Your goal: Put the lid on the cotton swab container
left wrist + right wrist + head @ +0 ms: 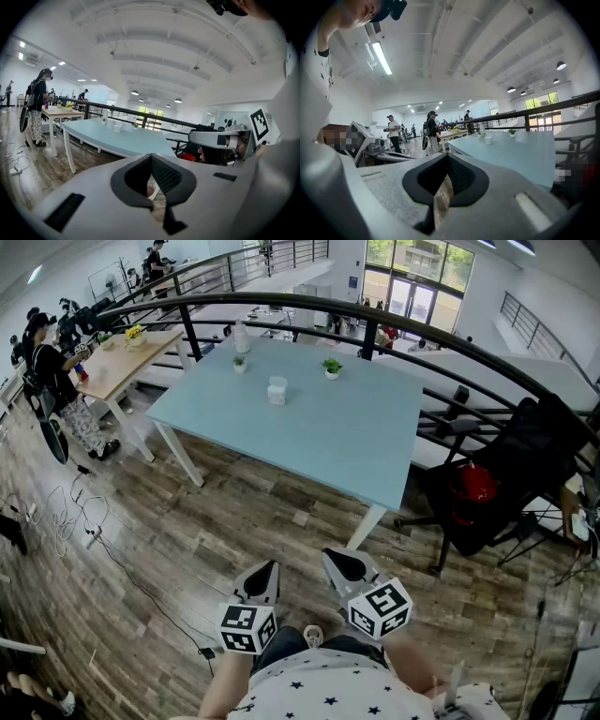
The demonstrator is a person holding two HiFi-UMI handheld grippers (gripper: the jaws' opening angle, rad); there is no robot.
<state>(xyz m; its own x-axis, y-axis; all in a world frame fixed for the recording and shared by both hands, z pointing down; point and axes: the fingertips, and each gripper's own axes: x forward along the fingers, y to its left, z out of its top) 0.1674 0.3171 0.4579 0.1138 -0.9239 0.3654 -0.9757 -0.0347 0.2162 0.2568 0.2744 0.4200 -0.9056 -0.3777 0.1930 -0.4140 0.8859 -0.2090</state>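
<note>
The small white cotton swab container (277, 390) stands on the far part of the light-blue table (309, 437), too small to tell its lid apart. It also shows far off as the container (117, 127) in the left gripper view and the container (488, 139) in the right gripper view. Both grippers hang low by my body, well short of the table, over the wooden floor. My left gripper (266, 571) is shut with nothing in it, its jaws meeting at the tip (151, 157). My right gripper (338, 562) is likewise shut and empty (447, 157).
Two small potted plants (332, 367) (239, 363) and a bottle (242, 337) stand near the table's far edge. A black chair (511, 474) with a red helmet (474, 484) sits to the right. A curved black railing (394, 320) runs behind. A person (56, 381) stands at a wooden table, left.
</note>
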